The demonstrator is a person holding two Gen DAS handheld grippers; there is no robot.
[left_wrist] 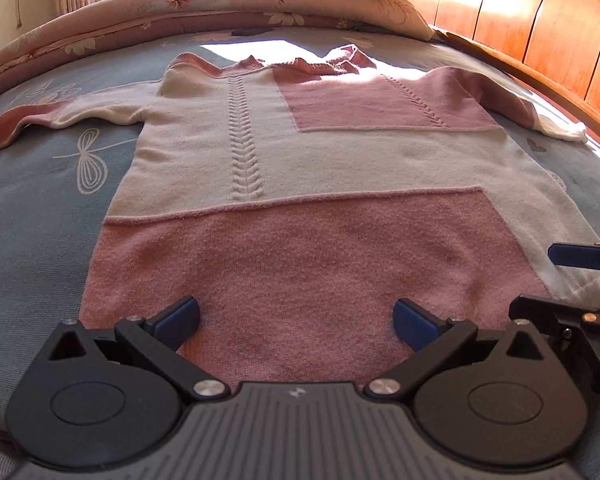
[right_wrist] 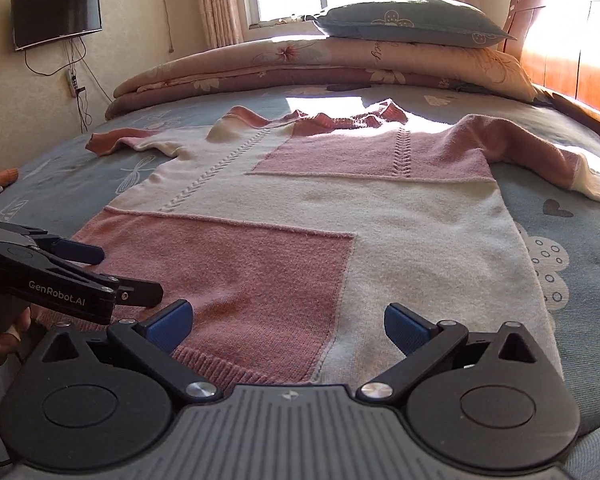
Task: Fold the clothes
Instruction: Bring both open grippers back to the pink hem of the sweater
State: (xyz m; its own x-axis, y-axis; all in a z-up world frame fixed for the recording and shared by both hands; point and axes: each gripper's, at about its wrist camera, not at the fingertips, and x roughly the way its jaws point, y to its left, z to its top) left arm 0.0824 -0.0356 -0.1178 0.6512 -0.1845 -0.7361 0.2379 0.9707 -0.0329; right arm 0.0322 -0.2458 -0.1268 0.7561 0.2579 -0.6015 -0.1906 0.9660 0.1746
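Folding has not begun, as far as you can judge: the sweater (left_wrist: 300, 184) lies flat and face up on the blue printed bedsheet (left_wrist: 32, 184), hem toward you, both sleeves spread out. Your left gripper (left_wrist: 298, 320) hangs over the pink hem panel, jaws wide apart and holding nothing. Your right gripper (right_wrist: 288, 326), equally spread and empty, sits above the ribbed hem where fuzzy pink knit meets cream.

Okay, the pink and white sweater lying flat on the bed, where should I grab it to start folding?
Grip the sweater at its ribbed bottom hem, coming in low from the near side. It lies flat and spread, with the hem edge directly before both open grippers, left and right.
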